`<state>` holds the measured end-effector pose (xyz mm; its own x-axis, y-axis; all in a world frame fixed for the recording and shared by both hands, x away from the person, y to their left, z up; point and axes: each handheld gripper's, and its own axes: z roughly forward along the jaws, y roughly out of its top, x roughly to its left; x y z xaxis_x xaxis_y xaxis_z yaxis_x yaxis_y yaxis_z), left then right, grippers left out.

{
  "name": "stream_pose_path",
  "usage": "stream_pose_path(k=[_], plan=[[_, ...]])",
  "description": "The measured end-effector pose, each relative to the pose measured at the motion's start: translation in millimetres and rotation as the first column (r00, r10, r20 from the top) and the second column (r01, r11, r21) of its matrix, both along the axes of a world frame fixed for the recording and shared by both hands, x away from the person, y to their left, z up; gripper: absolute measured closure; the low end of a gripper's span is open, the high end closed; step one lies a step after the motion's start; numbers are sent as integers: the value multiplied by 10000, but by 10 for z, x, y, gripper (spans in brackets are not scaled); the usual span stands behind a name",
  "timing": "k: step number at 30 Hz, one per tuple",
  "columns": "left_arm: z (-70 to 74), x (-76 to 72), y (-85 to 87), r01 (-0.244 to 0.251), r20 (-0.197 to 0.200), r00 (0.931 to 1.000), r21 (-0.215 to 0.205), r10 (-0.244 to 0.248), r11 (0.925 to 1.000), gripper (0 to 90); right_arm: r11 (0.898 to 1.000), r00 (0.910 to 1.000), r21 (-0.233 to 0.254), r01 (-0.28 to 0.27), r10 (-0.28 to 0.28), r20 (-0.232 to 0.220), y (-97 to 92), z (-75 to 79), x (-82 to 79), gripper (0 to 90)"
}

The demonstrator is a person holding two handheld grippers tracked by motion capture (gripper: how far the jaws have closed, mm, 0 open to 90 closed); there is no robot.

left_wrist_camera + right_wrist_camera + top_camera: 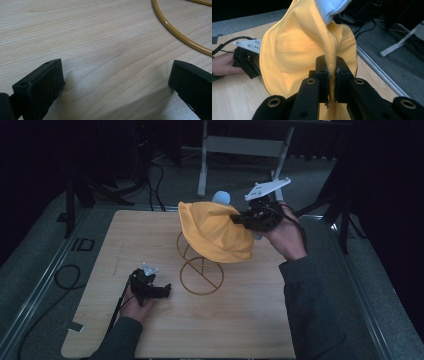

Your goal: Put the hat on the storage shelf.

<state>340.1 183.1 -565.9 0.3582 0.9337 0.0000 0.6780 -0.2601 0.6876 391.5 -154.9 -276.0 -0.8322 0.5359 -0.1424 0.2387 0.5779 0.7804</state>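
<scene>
The yellow hat (pixel 216 232) is being held up over the wire stand (pixel 200 270) near the bench's (pixel 150 230) middle, its brim pinched by the right gripper (pixel 239 218); the left gripper (pixel 161 290), fingers (pixel 42 87) spread wide, is being rested near the front edge.

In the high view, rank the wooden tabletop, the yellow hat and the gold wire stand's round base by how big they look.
1. Wooden tabletop, largest by far.
2. Yellow hat.
3. Stand's round base, smallest.
The hat is held higher, nearer the camera, so it may look bigger than it is.
</scene>
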Motion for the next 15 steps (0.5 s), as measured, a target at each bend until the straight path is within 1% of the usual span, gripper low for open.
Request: stream_pose_path(k=[7, 15], plan=[[0, 0, 0, -4, -3, 10000, -1, 4, 10000, 1, 9999, 9999, -53, -142, 141, -85, 107, -19, 39, 831], [0, 0, -1, -7, -9, 10000, -12, 7, 10000, 1, 9993, 9994, -77, -353, 352, -26, 203, -1, 55, 826]])
